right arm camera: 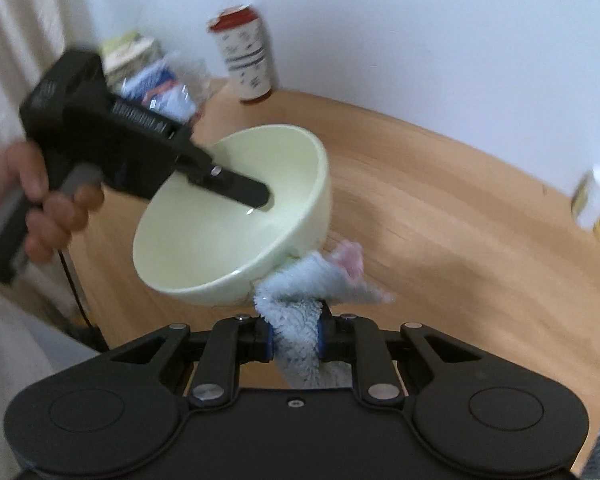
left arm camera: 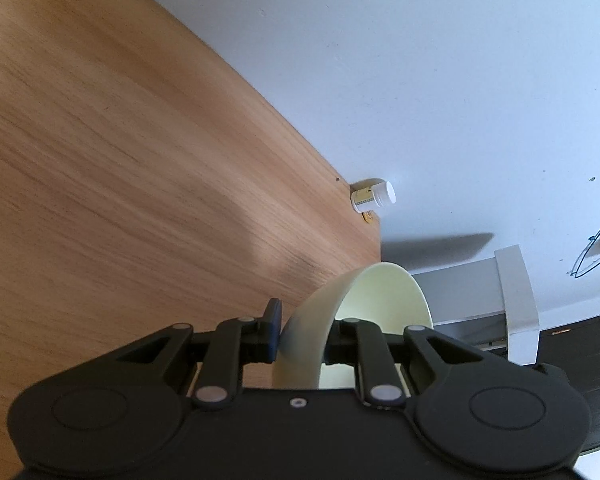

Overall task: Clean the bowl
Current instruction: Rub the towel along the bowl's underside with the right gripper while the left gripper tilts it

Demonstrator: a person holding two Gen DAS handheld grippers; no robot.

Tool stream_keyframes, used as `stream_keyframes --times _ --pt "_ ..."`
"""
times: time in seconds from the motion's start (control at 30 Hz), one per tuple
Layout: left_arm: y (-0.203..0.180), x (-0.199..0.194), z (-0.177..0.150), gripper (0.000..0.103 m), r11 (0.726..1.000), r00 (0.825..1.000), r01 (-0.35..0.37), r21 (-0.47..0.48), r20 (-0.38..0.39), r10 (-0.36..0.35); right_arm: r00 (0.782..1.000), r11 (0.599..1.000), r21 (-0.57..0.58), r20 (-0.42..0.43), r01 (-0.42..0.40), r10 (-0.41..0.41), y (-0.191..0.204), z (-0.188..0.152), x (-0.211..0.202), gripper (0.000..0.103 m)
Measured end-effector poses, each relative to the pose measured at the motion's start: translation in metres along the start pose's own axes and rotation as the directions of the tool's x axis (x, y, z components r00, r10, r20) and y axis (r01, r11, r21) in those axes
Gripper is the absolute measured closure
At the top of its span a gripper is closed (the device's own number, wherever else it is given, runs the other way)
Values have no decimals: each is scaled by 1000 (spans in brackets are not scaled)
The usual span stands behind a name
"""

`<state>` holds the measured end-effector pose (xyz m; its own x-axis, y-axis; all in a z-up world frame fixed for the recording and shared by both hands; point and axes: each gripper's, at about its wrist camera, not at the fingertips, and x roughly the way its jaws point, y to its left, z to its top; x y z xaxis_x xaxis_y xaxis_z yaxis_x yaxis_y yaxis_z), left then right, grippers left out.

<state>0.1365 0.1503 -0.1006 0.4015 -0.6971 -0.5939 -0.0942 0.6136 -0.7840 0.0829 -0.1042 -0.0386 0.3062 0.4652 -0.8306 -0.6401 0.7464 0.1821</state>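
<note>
In the right wrist view, the right gripper sits nearest the camera. Its jaws are clamped on a pale blue cloth, which bunches between the pads and spreads forward. The front of the cloth touches the outer underside of the bowl, near its lower rim.

The bowl is a pale cream-green colour. It is held off the worktop and tilted, with its opening turned toward the camera. The left gripper holds it by the wall: one finger lies inside the bowl, and the other is hidden behind the wall. The left wrist view confirms this hold, with the bowl wall pinched between the jaws of the left gripper. The person's left hand grips the handle.

Beyond the bowl, a red-topped can stands on the worktop near the wall. A heap of packets lies to its left, blurred. In the left wrist view, a small white-capped bottle stands at the far edge of the worktop.

Task status, as a judgement: wiping is under way on the outside of the bowl. The inside looks smooth, with a faint wet sheen, and no residue can be made out. Whether the inside has been wiped cannot be told. Setting the bowl down remains.
</note>
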Motion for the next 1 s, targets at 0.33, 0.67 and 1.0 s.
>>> stream_keyframes --times 0.33,0.67,1.0 --pt "-1 -1 -4 87 998 998 -66 8 15 65 994 993 -96 -85 62 -70 21 5 14 84" --pt "1 1 -9 87 998 999 -31 -54 30 33 989 998 -29 -135 49 -53 26 12 27 84" --pt "2 -2 -11 87 998 995 -52 -42 87 56 992 978 199 -90 -67 86 17 15 27 84"
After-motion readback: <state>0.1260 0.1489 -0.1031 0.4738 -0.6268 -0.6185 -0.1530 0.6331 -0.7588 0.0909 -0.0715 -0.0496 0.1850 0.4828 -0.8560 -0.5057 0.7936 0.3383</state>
